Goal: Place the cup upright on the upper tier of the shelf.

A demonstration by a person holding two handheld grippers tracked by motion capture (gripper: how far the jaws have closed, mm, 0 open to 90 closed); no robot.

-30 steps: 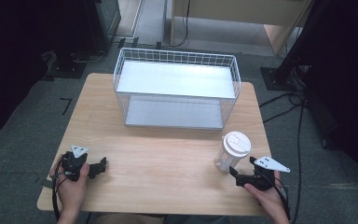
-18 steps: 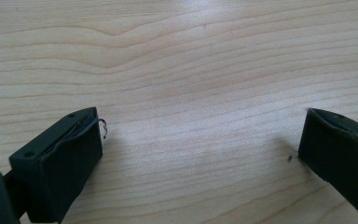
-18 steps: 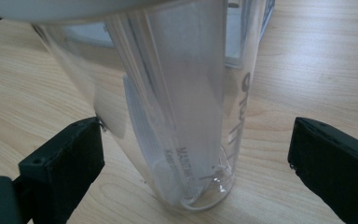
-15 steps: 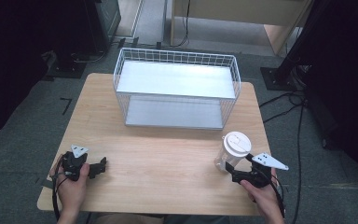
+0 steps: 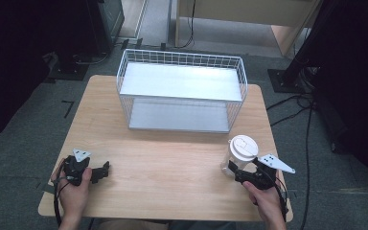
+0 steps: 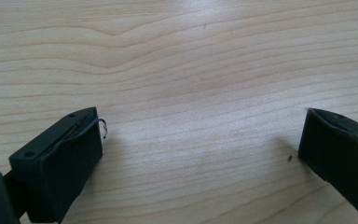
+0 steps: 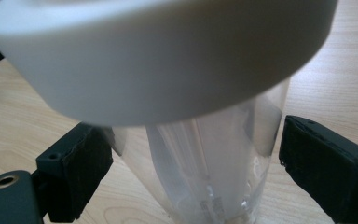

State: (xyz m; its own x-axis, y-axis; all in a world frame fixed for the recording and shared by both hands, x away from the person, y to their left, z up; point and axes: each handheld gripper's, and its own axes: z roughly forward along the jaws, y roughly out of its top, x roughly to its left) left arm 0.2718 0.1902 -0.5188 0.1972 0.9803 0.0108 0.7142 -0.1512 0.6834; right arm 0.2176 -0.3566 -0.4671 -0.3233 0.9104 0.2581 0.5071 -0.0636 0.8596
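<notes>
High view: cup [image 5: 239, 154] near table [image 5: 172, 167] right edge, beside right claw [image 5: 234, 171].

Black left gripper [image 5: 106, 168], black right gripper [image 5: 231, 168], grey three-cornered top plates, black trailing cables, bare forearms

Pale wooden table [image 5: 172, 163] with rounded corners, set on grey floor [image 5: 24, 143]. Carries a white wire basket [image 5: 182, 72] at the far middle and a clear cup [image 5: 237, 155] with white lid near the right edge, seemingly standing on the wood.
</notes>
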